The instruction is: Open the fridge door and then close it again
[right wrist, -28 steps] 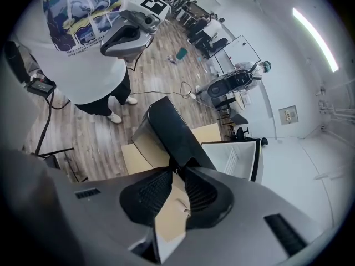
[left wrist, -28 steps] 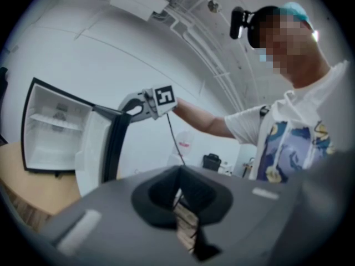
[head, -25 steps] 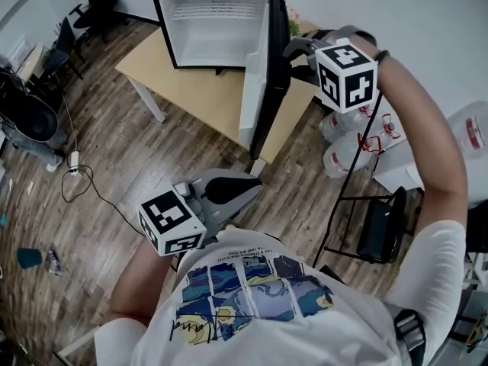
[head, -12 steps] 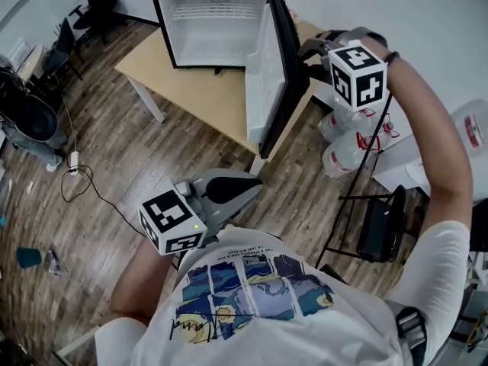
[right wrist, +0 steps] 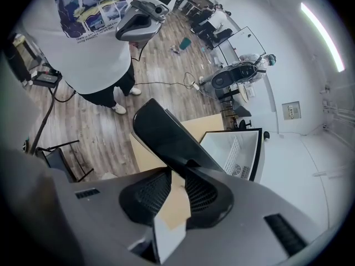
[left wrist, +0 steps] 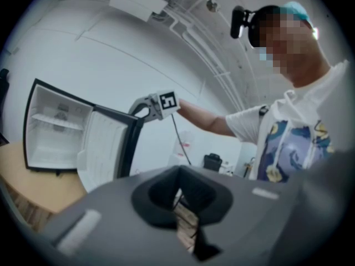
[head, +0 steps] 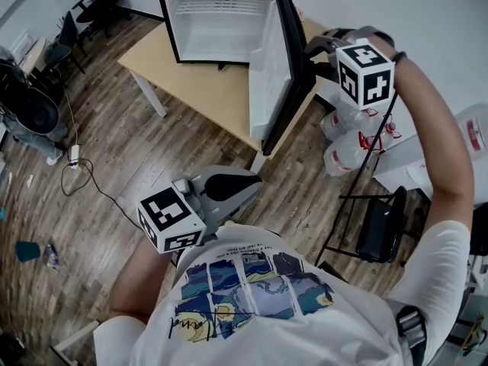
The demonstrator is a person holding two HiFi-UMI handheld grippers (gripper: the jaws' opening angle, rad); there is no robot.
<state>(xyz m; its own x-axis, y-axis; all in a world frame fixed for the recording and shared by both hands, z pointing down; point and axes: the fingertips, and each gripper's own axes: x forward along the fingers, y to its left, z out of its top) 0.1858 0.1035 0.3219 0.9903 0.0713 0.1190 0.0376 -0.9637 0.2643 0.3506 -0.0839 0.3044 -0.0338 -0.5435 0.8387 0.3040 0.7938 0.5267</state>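
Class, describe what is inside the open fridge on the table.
The fridge interior shows white walls and a wire shelf; no food visible. The open door hides part of its right side.

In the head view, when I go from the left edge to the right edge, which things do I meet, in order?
Small teal object on the wooden floor → left gripper → right gripper → black chair → large white container.
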